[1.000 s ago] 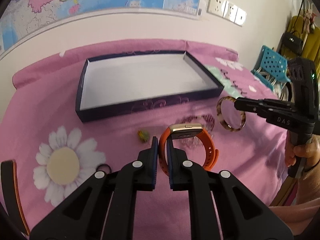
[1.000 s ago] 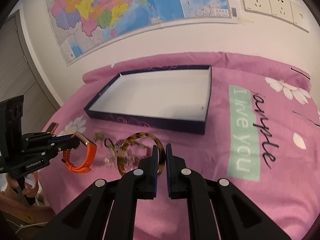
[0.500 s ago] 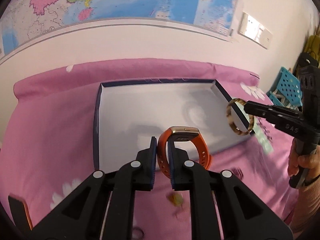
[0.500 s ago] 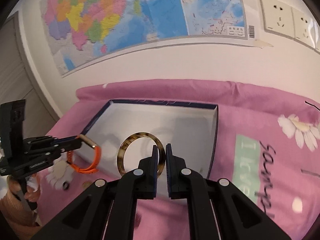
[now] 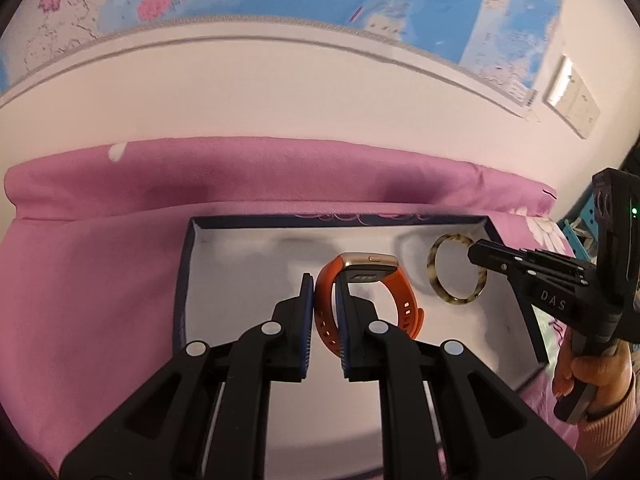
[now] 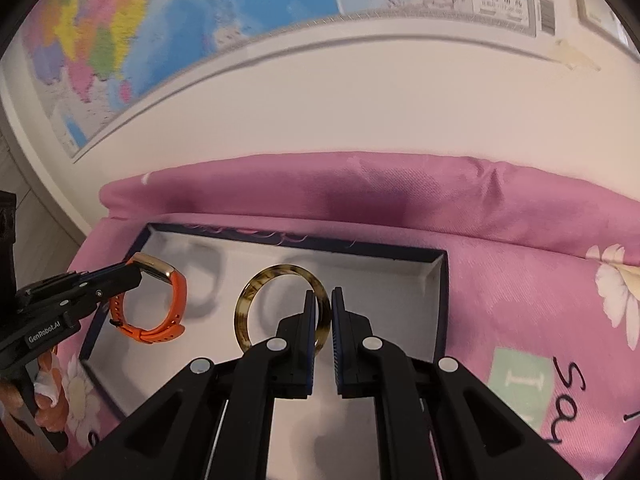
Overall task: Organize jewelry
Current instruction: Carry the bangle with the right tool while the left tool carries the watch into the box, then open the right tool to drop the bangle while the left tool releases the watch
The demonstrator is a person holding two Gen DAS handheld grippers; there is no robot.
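Left gripper (image 5: 324, 292) clamped on orange watch (image 5: 368, 300), pinching the strap on its left side; gold case on top, strap loop hanging down, clasp end low right. Watch held above the white floor of the dark blue box (image 5: 182, 280), not resting on it, roughly mid-box, shadow on the floor behind. Right gripper (image 6: 320, 312) clamped on tortoiseshell bangle (image 6: 256, 296), gripping the right arc of the ring; bangle upright, open face toward the camera, also over the box interior. Seen from the left wrist view: bangle right of the watch, near the far right corner of the box, the two well apart and not touching. Seen from the right wrist view: watch hangs near the left wall of the box, bangle nearer the middle. Box open-topped, sitting on pink flowered cloth (image 5: 92, 280), far edge close to the raised fold of cloth against the wall. Map (image 6: 200, 20) on the wall above, wall socket (image 5: 572, 100) at far right. Hand (image 5: 592, 372) in a pink sleeve wrapped around the right gripper handle at right edge; fingers on the left gripper handle visible at lower left of the right wrist view.
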